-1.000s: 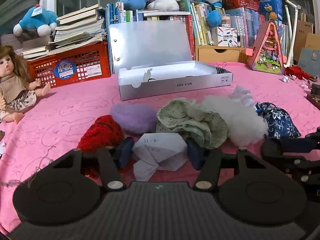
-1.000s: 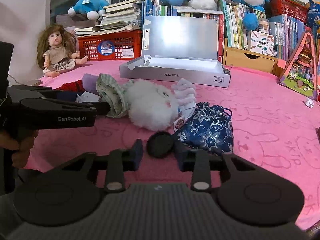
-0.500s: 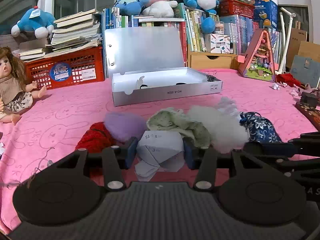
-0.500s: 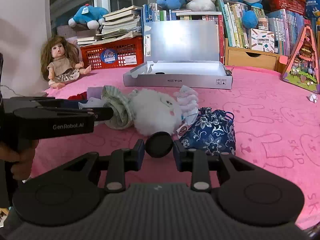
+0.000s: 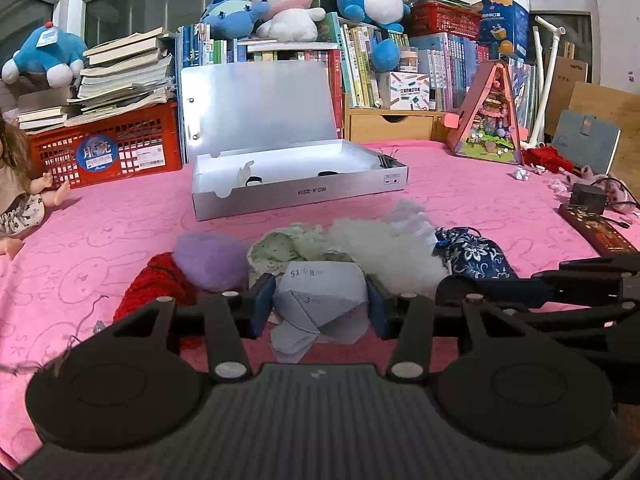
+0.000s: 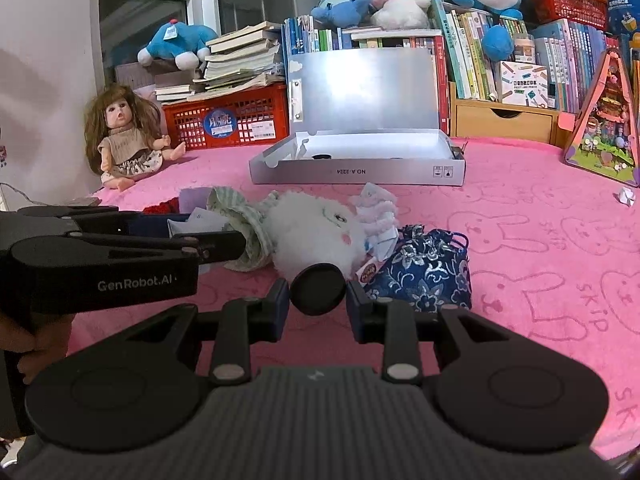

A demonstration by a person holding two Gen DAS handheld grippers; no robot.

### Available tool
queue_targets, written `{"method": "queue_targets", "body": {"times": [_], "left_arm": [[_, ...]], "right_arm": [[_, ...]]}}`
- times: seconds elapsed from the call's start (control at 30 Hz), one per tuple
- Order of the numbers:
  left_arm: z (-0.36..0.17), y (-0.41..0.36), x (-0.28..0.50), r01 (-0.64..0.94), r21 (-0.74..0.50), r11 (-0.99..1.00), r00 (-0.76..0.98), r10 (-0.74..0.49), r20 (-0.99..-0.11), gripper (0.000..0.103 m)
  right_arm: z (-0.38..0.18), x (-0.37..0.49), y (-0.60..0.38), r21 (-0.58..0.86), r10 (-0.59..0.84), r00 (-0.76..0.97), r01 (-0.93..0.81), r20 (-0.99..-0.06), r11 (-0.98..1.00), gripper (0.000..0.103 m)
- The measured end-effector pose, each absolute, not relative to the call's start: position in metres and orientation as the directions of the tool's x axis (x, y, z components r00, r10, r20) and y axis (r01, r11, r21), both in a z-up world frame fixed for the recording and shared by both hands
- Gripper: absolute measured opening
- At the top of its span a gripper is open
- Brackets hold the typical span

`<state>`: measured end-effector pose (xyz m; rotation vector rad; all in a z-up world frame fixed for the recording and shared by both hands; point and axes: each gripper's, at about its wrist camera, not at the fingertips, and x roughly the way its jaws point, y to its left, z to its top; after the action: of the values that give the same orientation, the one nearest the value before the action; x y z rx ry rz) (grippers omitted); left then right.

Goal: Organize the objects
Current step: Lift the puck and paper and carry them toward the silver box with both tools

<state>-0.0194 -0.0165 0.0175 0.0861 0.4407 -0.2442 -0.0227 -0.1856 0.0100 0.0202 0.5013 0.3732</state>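
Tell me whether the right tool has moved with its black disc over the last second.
Yes. The right tool, shut on the black disc, has risen and moved forward: the silver box sits lower in view and looms larger.

**Both grippers closed on a load**

The left gripper (image 5: 320, 306) has its jaws pressed against either side of a folded paper piece (image 5: 322, 300), held low and level. The right gripper (image 6: 318, 304) clamps a black round disc (image 6: 318, 289) between its jaws, just beside the left one, both pointing forward.
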Motion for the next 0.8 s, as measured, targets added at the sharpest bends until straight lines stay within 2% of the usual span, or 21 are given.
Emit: {"method": "queue_targets", "body": {"times": [0.8], "left_arm": [[0.037, -0.021, -0.023, 0.267, 0.022, 0.963, 0.891, -0.238, -0.387, 0.054]], "right_arm": [[0.024, -0.019, -0.190, 0.160, 0.375, 0.826, -0.340, -0.421, 0.927, 0.036]]}}
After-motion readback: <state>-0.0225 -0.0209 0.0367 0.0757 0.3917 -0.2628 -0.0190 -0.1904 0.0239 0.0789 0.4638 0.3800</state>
